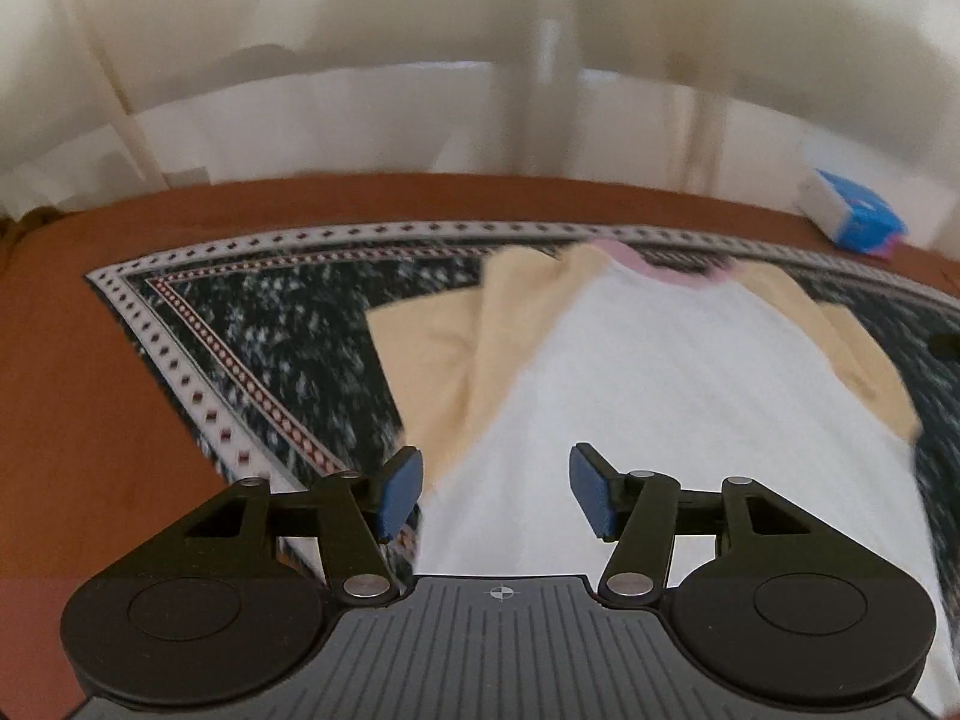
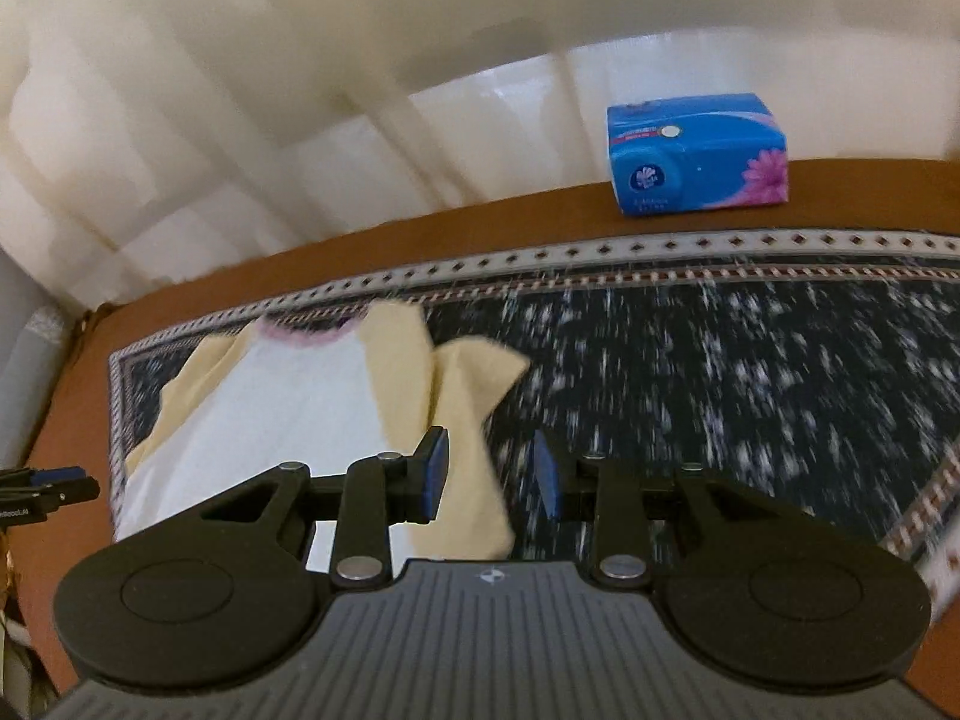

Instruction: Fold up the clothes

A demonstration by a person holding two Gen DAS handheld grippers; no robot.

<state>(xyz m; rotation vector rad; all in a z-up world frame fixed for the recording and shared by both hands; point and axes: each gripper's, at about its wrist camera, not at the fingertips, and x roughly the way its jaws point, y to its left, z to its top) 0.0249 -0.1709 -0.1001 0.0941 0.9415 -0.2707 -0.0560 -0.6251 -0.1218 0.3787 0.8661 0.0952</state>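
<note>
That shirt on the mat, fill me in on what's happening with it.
A person holds tongs in each hand over a white shirt with yellow sleeves and a pink collar, laid flat on a dark patterned mat on a brown surface. The left tongs are open above the shirt's lower left side; the right tongs are open at its right edge. Neither grips fabric yet. A blue tissue box sits beyond the mat.

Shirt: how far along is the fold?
Done: shirt lies spread flat on the patterned mat, sleeves out. In hand: nothing; left gripper and right gripper are both open, above its lower edges. Left: every fold, no crease visible yet.
</note>
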